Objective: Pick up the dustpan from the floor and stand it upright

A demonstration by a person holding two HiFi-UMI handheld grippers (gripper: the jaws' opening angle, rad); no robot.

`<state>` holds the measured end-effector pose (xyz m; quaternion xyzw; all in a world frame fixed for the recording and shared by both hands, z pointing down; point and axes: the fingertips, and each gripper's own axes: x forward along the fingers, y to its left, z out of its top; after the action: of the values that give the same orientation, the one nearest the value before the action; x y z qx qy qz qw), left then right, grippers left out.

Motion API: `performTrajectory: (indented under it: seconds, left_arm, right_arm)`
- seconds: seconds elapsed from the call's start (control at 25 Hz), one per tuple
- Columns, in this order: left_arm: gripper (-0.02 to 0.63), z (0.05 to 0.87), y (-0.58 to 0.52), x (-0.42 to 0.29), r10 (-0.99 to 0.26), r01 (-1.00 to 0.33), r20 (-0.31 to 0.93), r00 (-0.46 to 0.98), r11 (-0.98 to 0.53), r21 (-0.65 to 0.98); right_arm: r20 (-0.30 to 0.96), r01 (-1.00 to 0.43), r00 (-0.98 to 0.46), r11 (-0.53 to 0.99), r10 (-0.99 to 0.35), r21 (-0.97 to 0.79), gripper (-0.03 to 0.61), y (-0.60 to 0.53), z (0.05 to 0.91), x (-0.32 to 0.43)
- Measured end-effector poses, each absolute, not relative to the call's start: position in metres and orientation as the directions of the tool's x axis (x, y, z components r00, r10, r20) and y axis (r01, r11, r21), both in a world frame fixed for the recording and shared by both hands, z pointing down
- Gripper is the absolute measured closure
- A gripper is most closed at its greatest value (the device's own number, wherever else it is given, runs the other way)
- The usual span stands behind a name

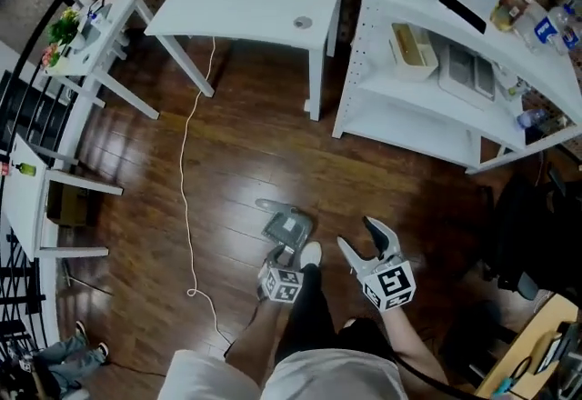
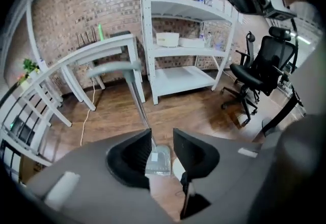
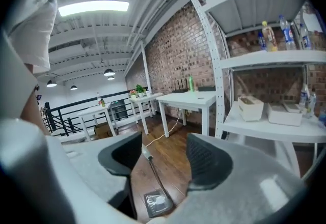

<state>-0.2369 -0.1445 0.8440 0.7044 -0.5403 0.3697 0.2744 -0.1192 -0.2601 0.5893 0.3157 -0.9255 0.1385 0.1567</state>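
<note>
The grey dustpan (image 1: pixel 286 227) stands upright on the dark wood floor, its long handle (image 1: pixel 271 205) rising toward me. In the left gripper view its pan (image 2: pixel 159 161) shows on the floor beyond the jaws, and the blurred handle (image 2: pixel 133 93) runs up and left. My left gripper (image 1: pixel 275 256) hovers just above and near the pan, its jaws a little apart with nothing pressed between them. My right gripper (image 1: pixel 355 233) is to the right of the pan, open and empty. In the right gripper view the pan (image 3: pixel 157 202) lies far below the jaws.
A white cable (image 1: pixel 186 198) runs across the floor to the left. A white table (image 1: pixel 245 7) stands at the back, and white shelving (image 1: pixel 436 107) with bottles and boxes at the right. A black office chair (image 2: pixel 265 70) and my white shoe (image 1: pixel 311 253) are nearby.
</note>
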Motion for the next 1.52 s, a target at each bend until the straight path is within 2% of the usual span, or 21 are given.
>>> performTrajectory:
  seconds: [0.2,0.36,0.44,0.52,0.6,0.68,0.8,0.92,1.16,1.28,1.52]
  left_arm:
    - [0.418,0.720,-0.109,-0.206,-0.782,-0.992,0.621,0.059,-0.116,-0.052]
    - [0.355,0.585,-0.051,-0.143,-0.910,-0.999,0.414,0.023,-0.039,-0.032]
    - [0.340,0.525,-0.014,-0.108,-0.942,-0.999,0.335,0.030,-0.032,0.001]
    - [0.330,0.470,0.014,-0.079,-0.966,-0.999,0.257,0.028,-0.020,0.033]
    - [0.305,0.424,0.037,-0.056,-0.982,-0.999,0.186,0.030,-0.025,0.026]
    - [0.270,0.389,0.059,-0.045,-0.992,-0.999,0.126,0.028,-0.033,-0.039]
    - [0.267,0.353,0.092,-0.049,-0.999,-0.984,0.045,-0.018,0.009,-0.177]
    - [0.265,0.332,0.124,-0.058,-0.999,-0.980,0.006,-0.038,0.036,-0.196]
    - [0.264,0.301,0.173,-0.105,-0.989,-0.982,-0.031,-0.144,0.147,-0.118]
    - [0.264,0.301,0.187,-0.115,-0.988,-0.982,-0.028,-0.152,0.154,-0.109]
    - [0.264,0.304,0.214,-0.136,-0.990,-0.984,-0.015,-0.140,0.141,-0.113]
  right_arm:
    - [0.211,-0.626,-0.776,0.767,-0.594,-0.140,0.316,-0.183,0.520,-0.054]
    - [0.113,-0.678,-0.727,0.683,-0.677,-0.270,0.314,-0.093,0.460,0.036]
    - [0.076,-0.701,-0.706,0.679,-0.704,-0.217,0.294,-0.050,0.420,0.069]
    - [0.053,-0.732,-0.675,0.659,-0.736,-0.171,0.210,-0.023,0.386,0.099]
    - [0.027,-0.751,-0.653,0.643,-0.757,-0.148,0.184,-0.005,0.358,0.116]
    - [-0.008,-0.749,-0.657,0.653,-0.754,-0.113,0.169,0.010,0.337,0.116]
    - [-0.061,-0.730,-0.671,0.673,-0.739,-0.117,0.169,0.030,0.317,0.105]
    - [-0.069,-0.726,-0.677,0.680,-0.733,-0.102,0.169,0.050,0.310,0.094]
    - [-0.007,-0.708,-0.706,0.706,-0.709,-0.028,0.169,0.089,0.303,0.059]
    - [0.039,-0.689,-0.725,0.724,-0.688,-0.042,0.169,0.104,0.312,0.040]
    - [0.099,-0.650,-0.751,0.758,-0.652,0.061,0.170,0.133,0.311,-0.003]
